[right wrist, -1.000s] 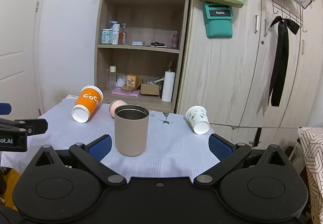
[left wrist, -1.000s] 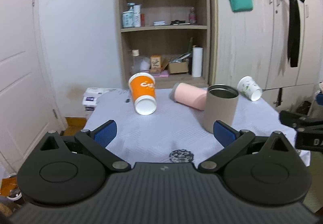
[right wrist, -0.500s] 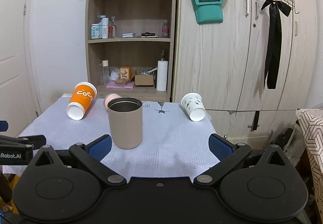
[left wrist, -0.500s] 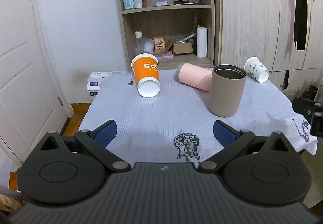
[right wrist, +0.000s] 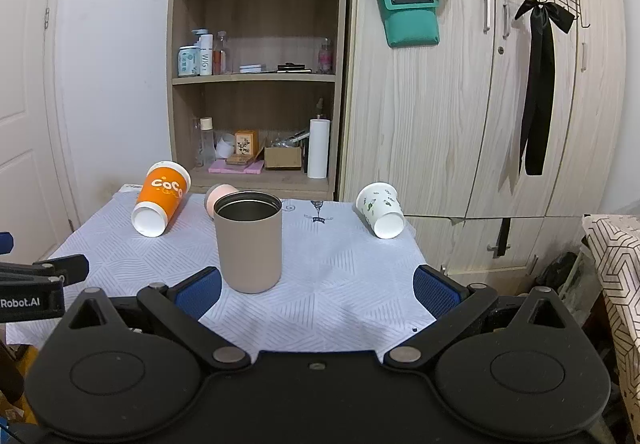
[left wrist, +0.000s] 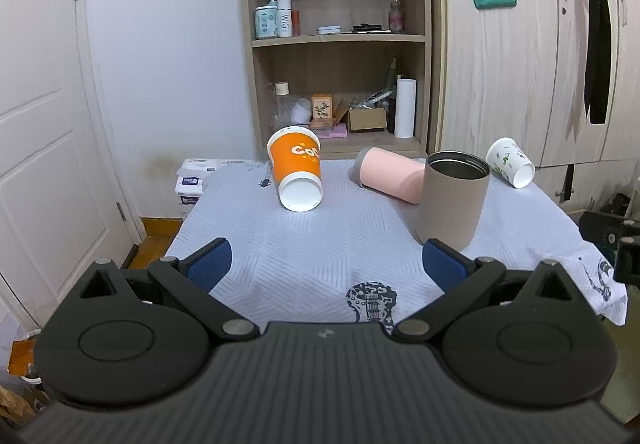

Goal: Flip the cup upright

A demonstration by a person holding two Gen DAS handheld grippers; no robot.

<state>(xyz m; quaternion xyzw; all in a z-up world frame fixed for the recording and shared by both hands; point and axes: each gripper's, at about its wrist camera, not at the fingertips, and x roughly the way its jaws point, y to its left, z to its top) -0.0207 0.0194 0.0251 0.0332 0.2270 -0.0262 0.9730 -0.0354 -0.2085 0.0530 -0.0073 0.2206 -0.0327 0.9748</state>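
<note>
An orange paper cup point(left wrist: 297, 172) point(right wrist: 161, 205) lies on its side at the table's back left, mouth towards me. A pink cup point(left wrist: 390, 178) point(right wrist: 221, 195) lies on its side behind an upright beige tumbler point(left wrist: 454, 201) point(right wrist: 249, 241). A white patterned cup point(left wrist: 511, 161) point(right wrist: 381, 209) lies on its side at the back right. My left gripper point(left wrist: 326, 264) is open and empty over the table's near edge. My right gripper point(right wrist: 318, 290) is open and empty, in front of the tumbler.
The table has a pale blue cloth point(left wrist: 320, 240) point(right wrist: 336, 276). A shelf unit point(left wrist: 340, 44) and wardrobe doors point(right wrist: 460, 104) stand behind it. A white door point(left wrist: 40, 124) is at the left. A patterned cushion point(right wrist: 620, 264) is at the right.
Both grippers have tilted and shifted a little, so the table sits differently in the views. The cups have not moved. Both grippers stay open.
</note>
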